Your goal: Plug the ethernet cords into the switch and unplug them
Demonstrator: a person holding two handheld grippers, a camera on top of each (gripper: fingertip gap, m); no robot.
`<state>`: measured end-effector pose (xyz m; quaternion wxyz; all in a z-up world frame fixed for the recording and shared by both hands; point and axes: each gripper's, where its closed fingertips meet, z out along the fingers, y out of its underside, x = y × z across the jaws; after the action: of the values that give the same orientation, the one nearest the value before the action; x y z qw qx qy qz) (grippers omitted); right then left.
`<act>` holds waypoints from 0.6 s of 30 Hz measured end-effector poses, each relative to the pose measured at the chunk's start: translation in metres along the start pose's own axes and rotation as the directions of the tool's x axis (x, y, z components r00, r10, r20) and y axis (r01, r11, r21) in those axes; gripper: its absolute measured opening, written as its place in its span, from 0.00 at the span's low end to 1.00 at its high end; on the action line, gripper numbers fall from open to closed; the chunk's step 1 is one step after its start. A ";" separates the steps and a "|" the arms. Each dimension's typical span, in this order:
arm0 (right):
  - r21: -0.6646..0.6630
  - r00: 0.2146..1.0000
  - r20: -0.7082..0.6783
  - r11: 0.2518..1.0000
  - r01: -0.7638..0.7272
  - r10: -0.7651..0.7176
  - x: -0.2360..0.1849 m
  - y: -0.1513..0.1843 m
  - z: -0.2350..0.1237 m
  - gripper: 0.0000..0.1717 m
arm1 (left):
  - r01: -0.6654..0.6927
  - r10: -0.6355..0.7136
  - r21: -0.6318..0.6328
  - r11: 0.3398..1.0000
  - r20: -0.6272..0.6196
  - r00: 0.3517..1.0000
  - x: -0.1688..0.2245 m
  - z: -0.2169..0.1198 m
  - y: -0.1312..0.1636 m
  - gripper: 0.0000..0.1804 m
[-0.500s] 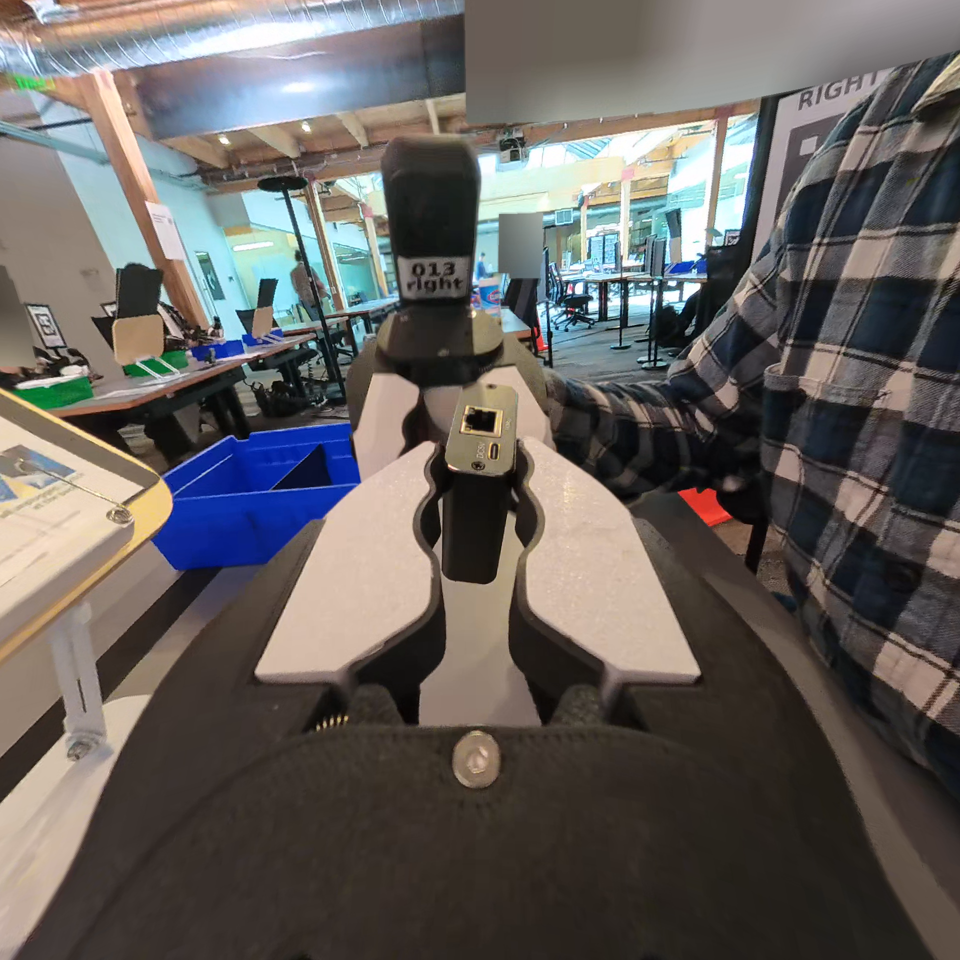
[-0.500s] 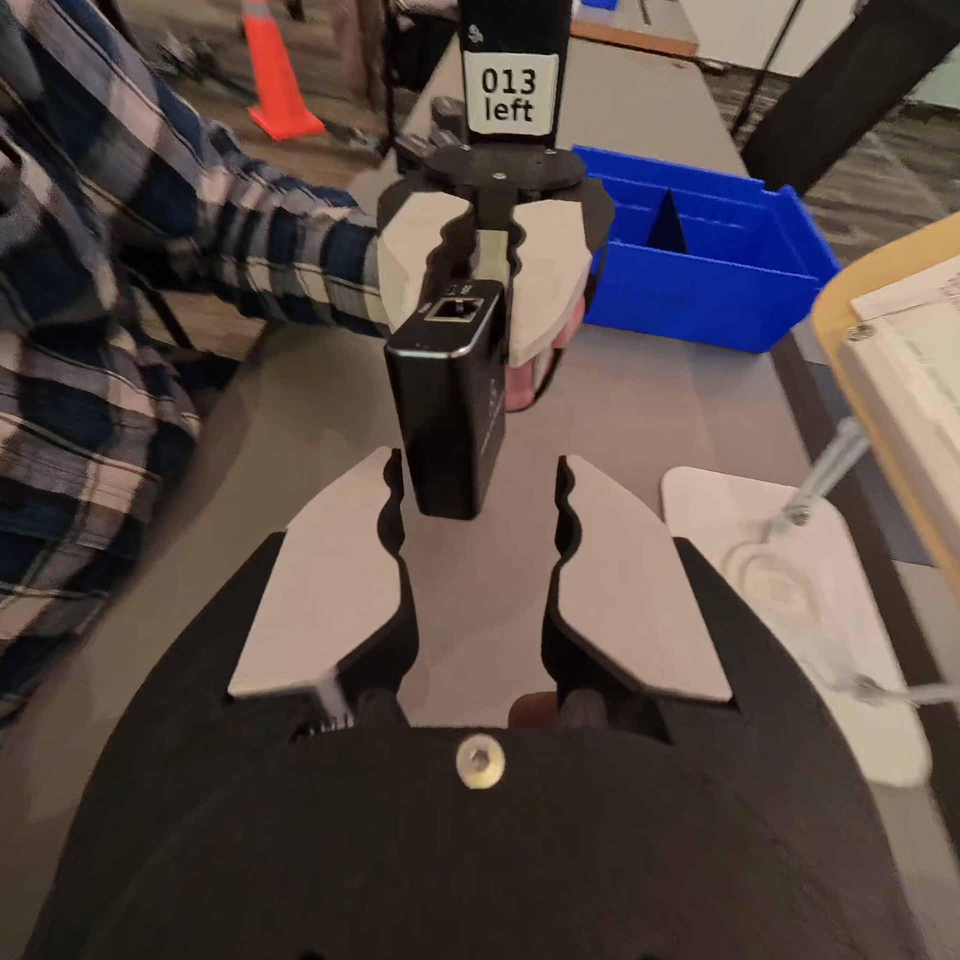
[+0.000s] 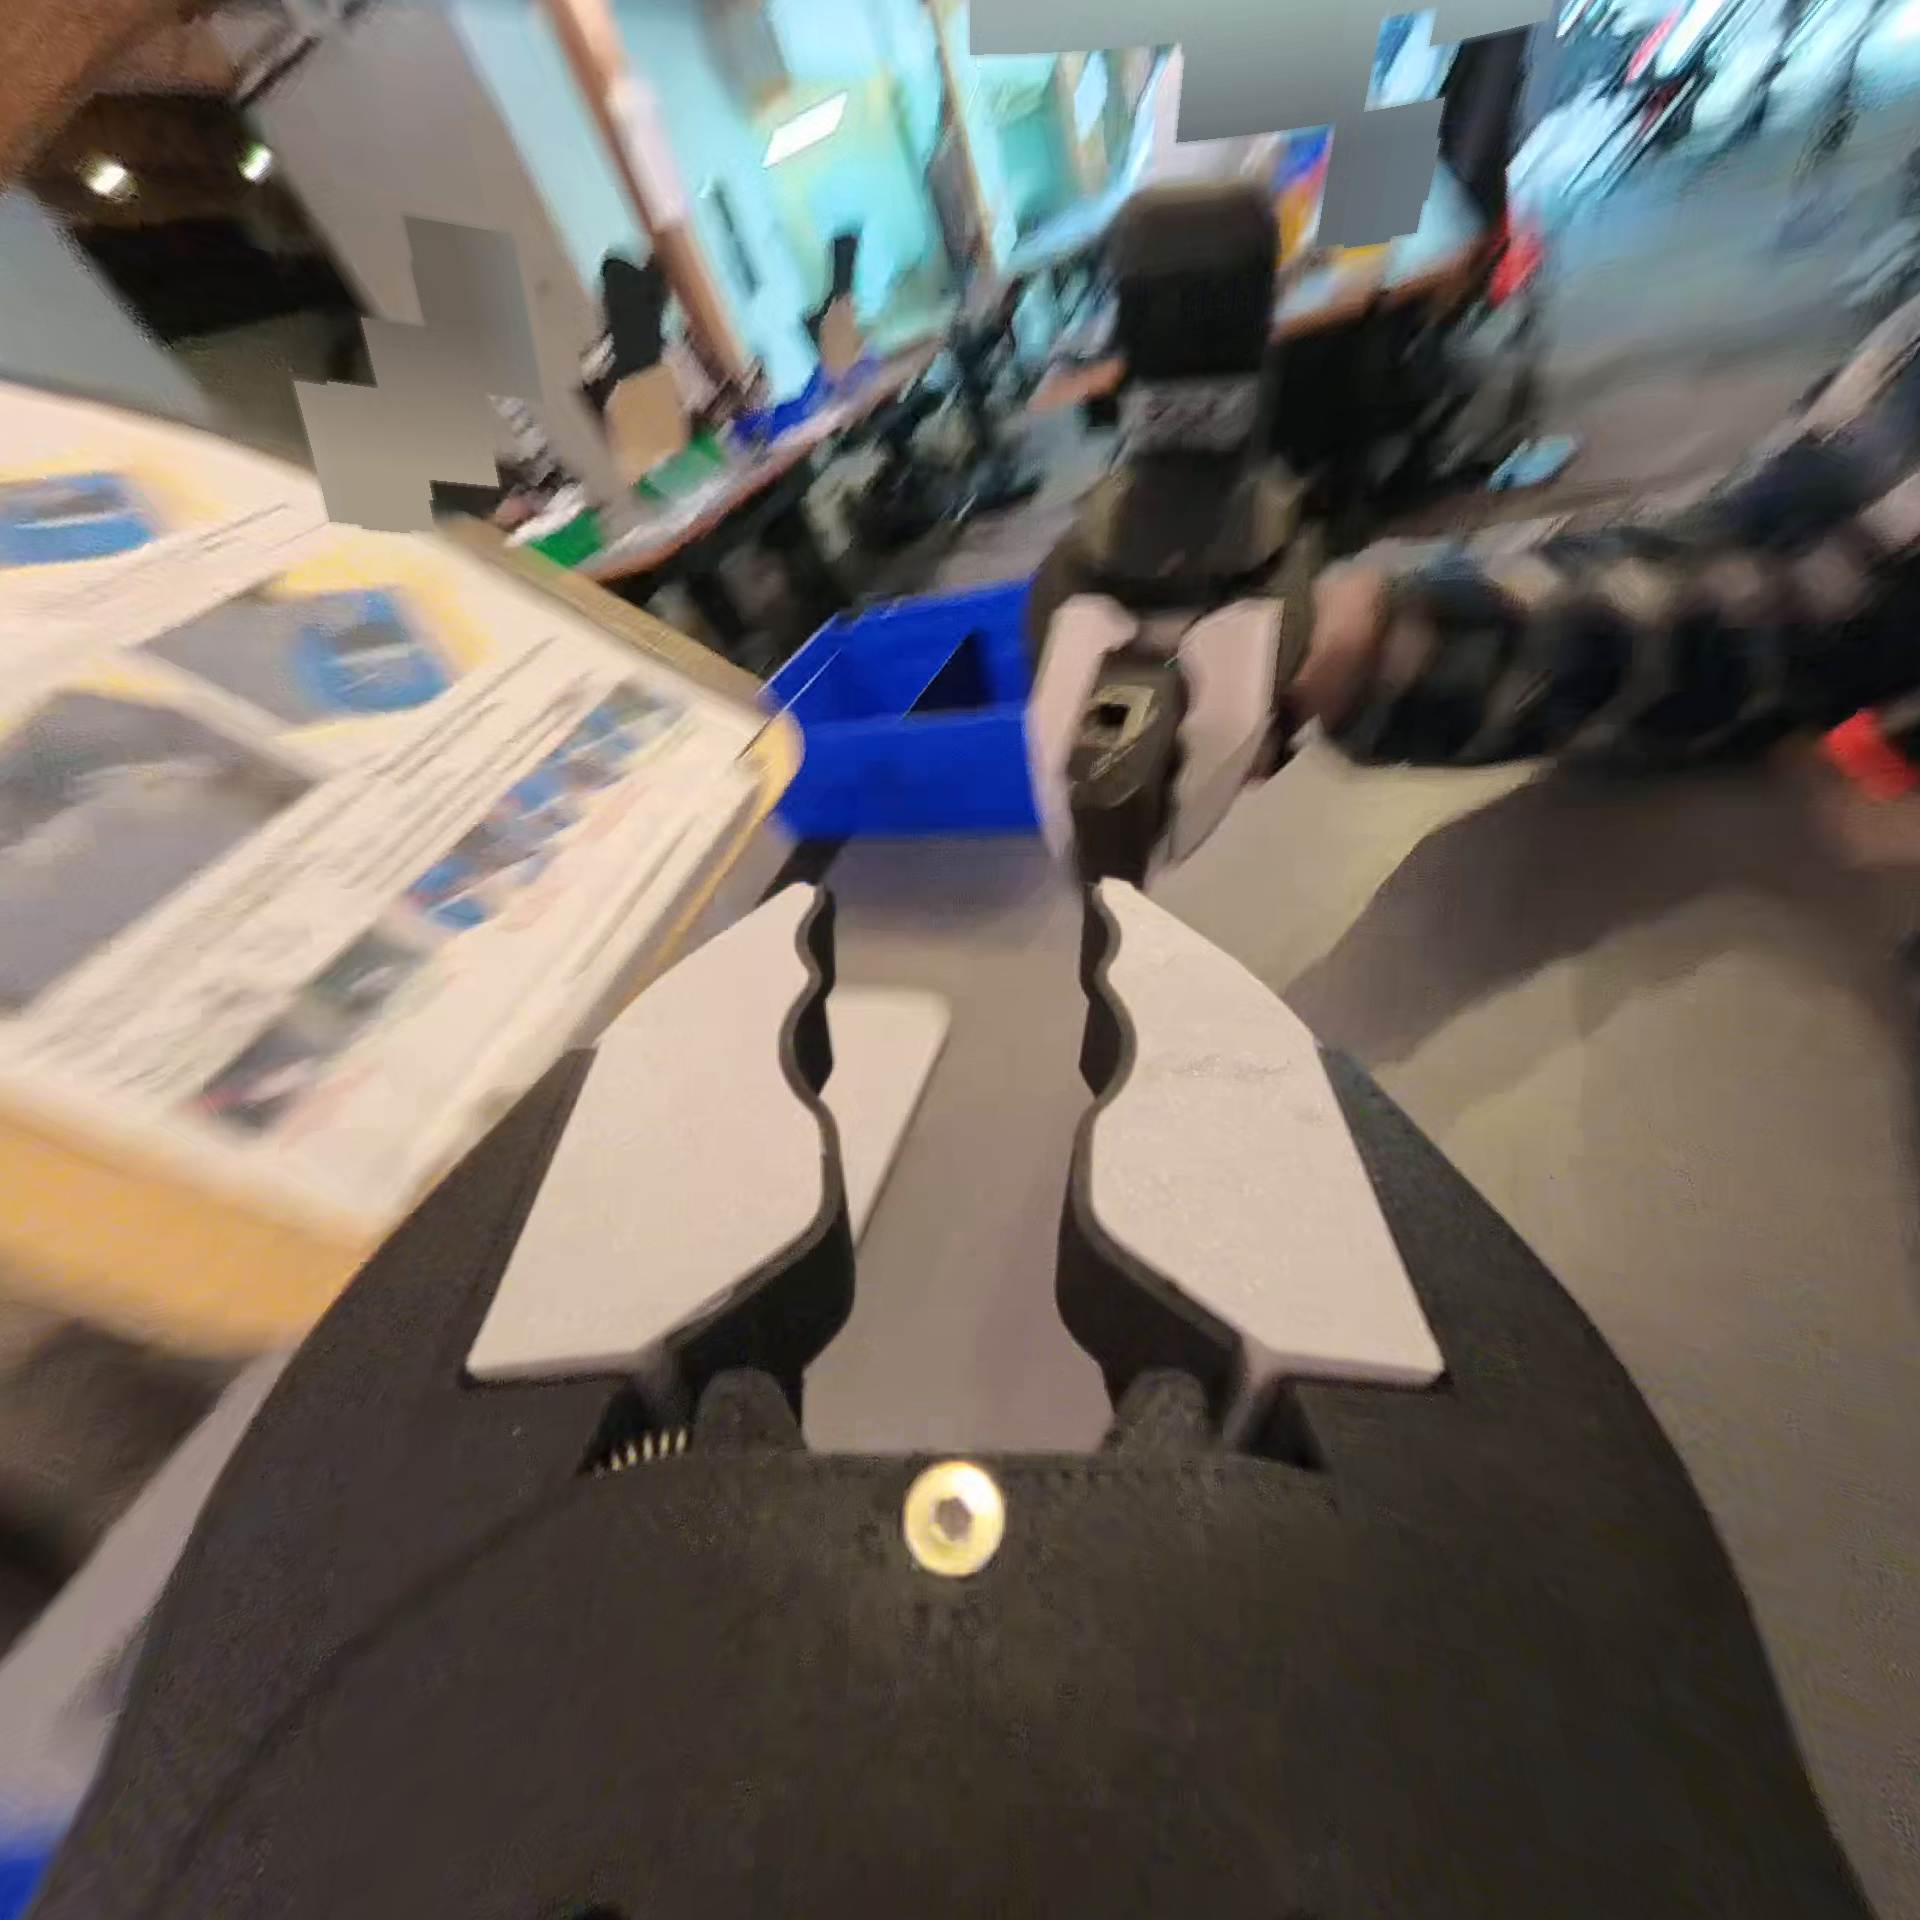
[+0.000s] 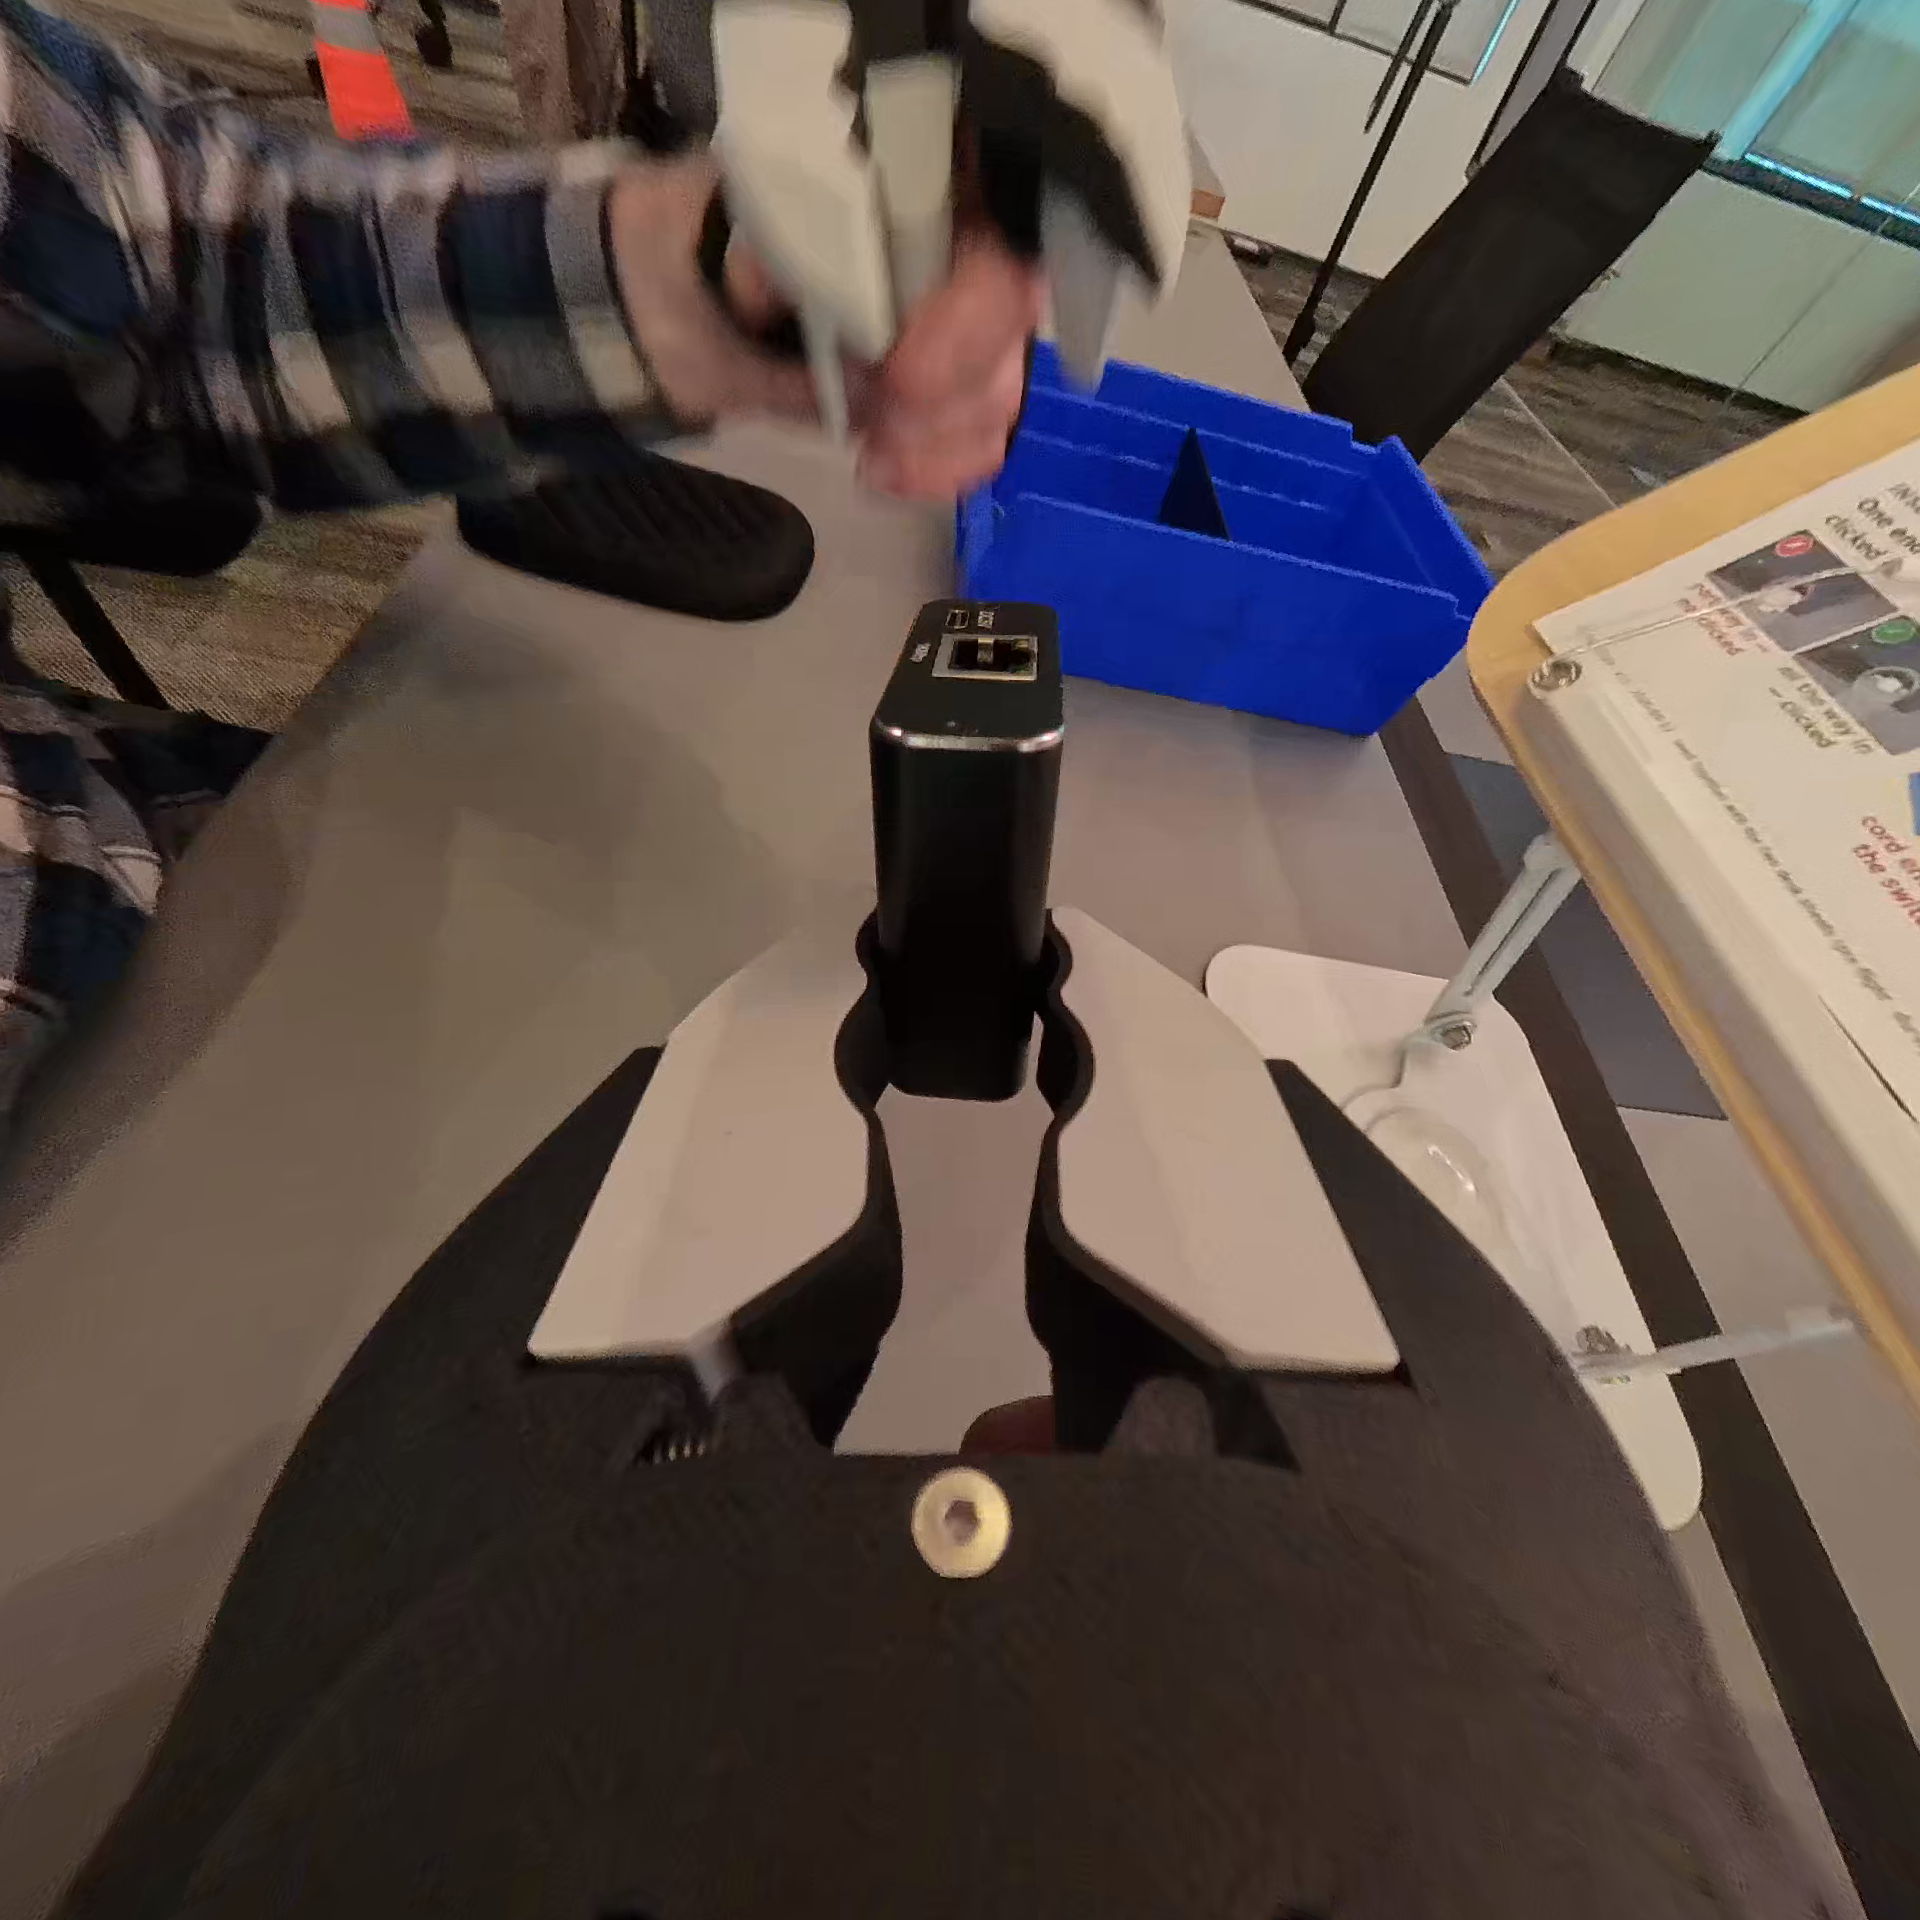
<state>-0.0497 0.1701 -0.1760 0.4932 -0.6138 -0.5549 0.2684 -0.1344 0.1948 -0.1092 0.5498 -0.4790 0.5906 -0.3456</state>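
My right gripper (image 4: 961,966) is shut on the lower end of a black switch (image 4: 961,831). The switch stands up above the grey table (image 4: 520,831) with its port on the top face. The left wrist view, which is blurred, shows the same gripper (image 3: 1127,748) farther off with the switch (image 3: 1122,727) between its white fingers. My left gripper (image 3: 951,904) is open and empty, and it shows blurred at the top of the right wrist view (image 4: 956,208). A thin white cord with a clear plug-like end (image 4: 1621,1351) lies at the right.
A blue bin (image 4: 1226,582) stands on the table behind the switch and also shows in the left wrist view (image 3: 904,748). An instruction board (image 4: 1714,831) on a white base plate (image 4: 1455,1195) fills the right side. A person's plaid sleeve (image 4: 364,270) crosses at the left. The grippers' ends are close to 12 cm from one another.
The switch has passed from my left gripper to my right one. The right pads have closed on its lower end. The left gripper has opened and pulled away from it.
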 end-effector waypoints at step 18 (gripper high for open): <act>-0.105 0.999 -0.031 0.994 -0.029 0.026 0.010 0.063 0.037 0.14 | 0.085 -0.153 -0.970 0.228 0.050 0.987 -0.095 -0.218 0.277 0.15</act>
<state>-0.0534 0.1978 -0.2447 0.4647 -0.6505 -0.5523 0.2364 -0.4055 0.3424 -0.3036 0.0926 -0.7495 0.6544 0.0387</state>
